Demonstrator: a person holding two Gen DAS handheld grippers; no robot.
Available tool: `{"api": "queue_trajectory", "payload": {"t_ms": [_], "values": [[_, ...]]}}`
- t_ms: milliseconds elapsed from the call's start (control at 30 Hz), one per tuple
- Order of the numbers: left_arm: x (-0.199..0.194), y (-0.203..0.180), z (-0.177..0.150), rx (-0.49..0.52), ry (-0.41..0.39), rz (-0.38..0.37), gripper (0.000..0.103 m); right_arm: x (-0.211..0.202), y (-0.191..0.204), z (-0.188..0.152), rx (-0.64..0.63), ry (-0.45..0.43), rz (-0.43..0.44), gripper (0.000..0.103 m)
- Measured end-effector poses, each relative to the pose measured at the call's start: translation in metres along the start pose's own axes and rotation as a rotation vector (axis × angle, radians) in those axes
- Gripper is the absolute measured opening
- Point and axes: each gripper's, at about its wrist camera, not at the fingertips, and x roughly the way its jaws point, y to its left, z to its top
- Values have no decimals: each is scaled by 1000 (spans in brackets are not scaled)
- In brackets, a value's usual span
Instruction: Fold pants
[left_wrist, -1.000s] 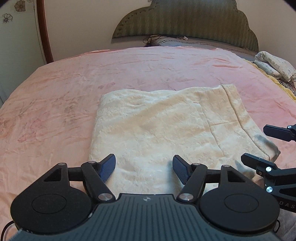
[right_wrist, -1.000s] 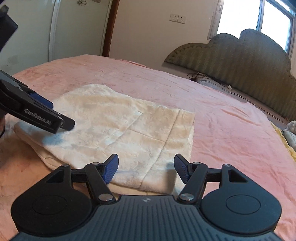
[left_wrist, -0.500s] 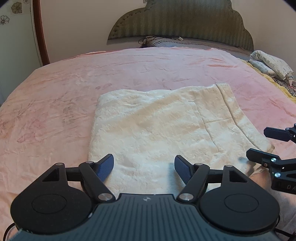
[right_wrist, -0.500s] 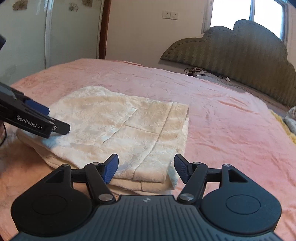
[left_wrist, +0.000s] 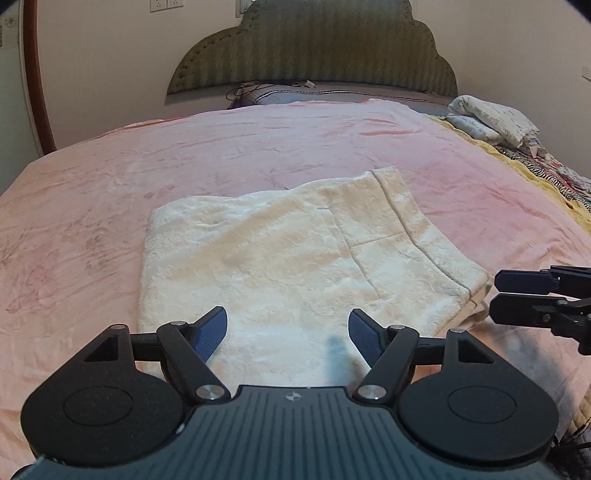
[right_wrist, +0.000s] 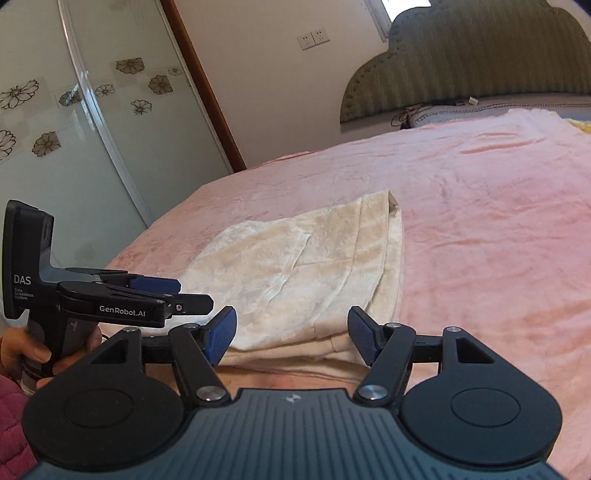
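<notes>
The cream fleece pants lie folded into a flat rectangle on the pink bed; they also show in the right wrist view. My left gripper is open and empty, just above the pants' near edge. My right gripper is open and empty, at the near right corner of the pants. The right gripper shows at the right edge of the left wrist view, beside the pants. The left gripper shows at the left of the right wrist view, jaws parted.
The pink blanket covers the bed. A green padded headboard stands at the far end with cables and a pillow below it. Folded patterned bedding lies at the far right. A mirrored wardrobe door stands left.
Both grippers have drawn back and up from the pants, staying open. The right gripper has swung leftward toward the wardrobe side. The pants lie still.
</notes>
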Motion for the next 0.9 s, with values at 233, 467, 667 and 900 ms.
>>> {"api": "queue_trajectory", "payload": {"t_ms": [233,467,667,900], "values": [[0,-13,0,61,-6,-70,75,12,-16,-7,139,-5,57,68],[0,-20,-4,97,-7,-161,75,34,-38,-2,299,-12,102,60],[4,-36,-7,173,-32,-188,76,45,-30,1,248,-10,46,12],[14,-68,-7,309,-130,-117,75,28,-10,21,210,-93,82,9]]}}
